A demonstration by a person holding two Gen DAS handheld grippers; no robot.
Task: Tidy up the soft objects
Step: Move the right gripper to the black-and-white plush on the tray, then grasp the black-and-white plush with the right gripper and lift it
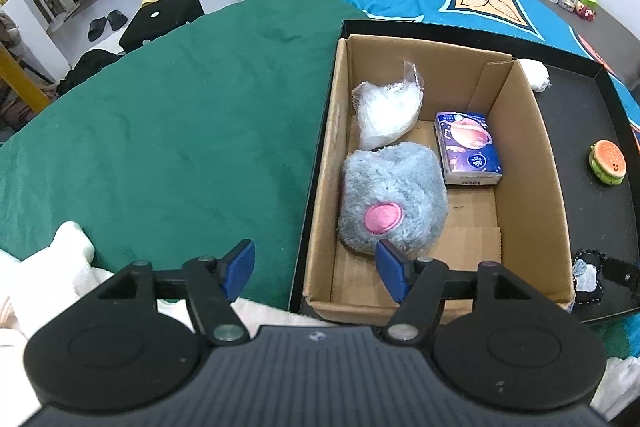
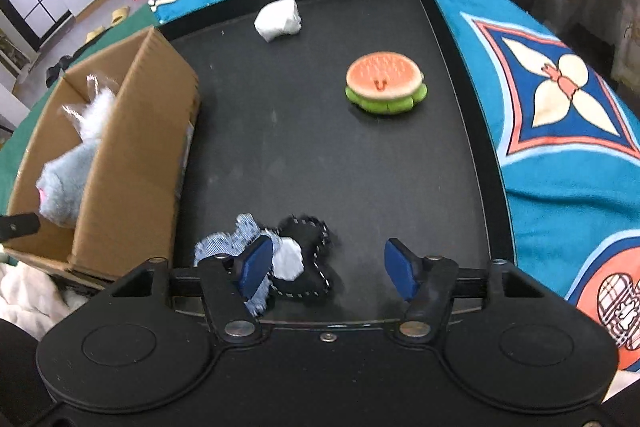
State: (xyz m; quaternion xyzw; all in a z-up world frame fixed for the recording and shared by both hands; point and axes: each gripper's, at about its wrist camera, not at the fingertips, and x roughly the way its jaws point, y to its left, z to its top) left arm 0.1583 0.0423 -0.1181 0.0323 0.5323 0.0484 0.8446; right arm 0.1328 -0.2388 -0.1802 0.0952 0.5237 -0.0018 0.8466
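Box (image 1: pixel 524 163) held plush (image 1: pixel 392 199), tissues (image 1: pixel 468 151), bag (image 1: pixel 388 115); burger (image 2: pixel 384 83), wad (image 2: pixel 278 19), black toy (image 2: pixel 304 259) remained; my left tongs (image 1: pixel 316 267) and right tongs (image 2: pixel 328 267) gaped empty.

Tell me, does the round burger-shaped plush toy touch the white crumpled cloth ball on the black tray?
Apart. The right wrist view shows bare black tray between the burger-shaped plush toy and white cloth ball.

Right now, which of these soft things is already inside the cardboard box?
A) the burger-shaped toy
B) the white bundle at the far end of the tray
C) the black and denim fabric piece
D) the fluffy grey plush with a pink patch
D: the grey plush lies inside the cardboard box beside a tissue pack, while the burger toy sits out on the black tray.
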